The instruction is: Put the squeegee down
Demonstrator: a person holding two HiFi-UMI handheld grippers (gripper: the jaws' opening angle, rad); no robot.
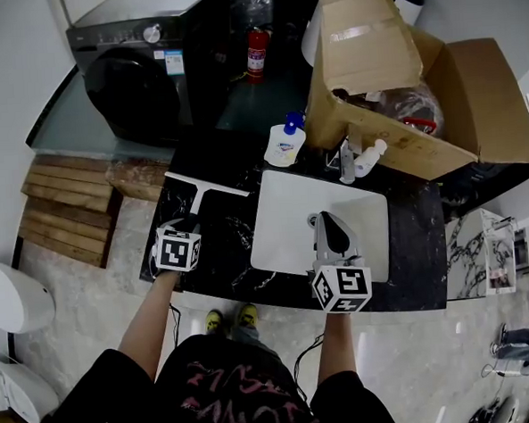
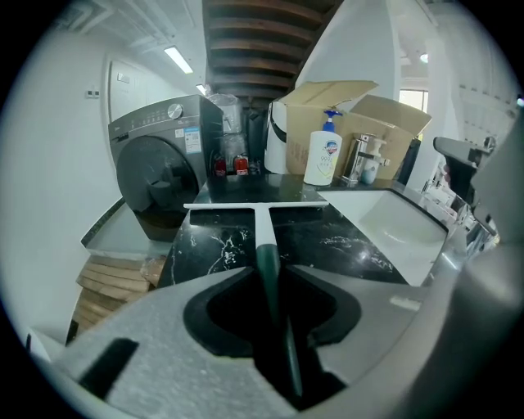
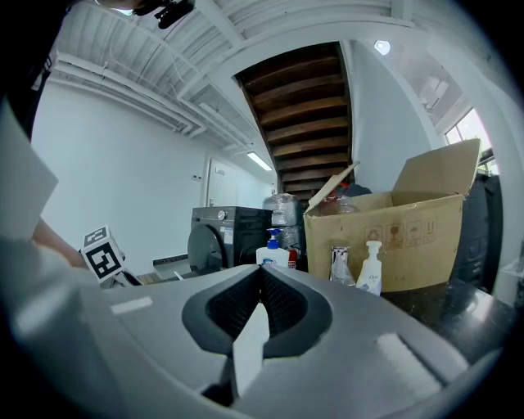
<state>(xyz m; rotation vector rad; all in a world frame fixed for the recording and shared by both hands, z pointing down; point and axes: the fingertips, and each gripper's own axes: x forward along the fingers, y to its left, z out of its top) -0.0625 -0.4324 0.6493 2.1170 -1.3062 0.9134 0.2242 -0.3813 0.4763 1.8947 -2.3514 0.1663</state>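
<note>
Head view, squeegee [image 1: 202, 190] lying on black counter [image 1: 223, 258] left of white sink [image 1: 278, 210], handle between left gripper's [image 1: 186, 229] loosened, parted jaws, right gripper [image 1: 330, 236] pressed closed over sink, soap bottle [image 1: 284, 143], cardboard box [image 1: 446, 106] beyond.

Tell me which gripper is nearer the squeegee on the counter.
Left. The left gripper sits at the squeegee, with its handle running between the jaws. The right gripper is apart from it, over the white sink.
</note>
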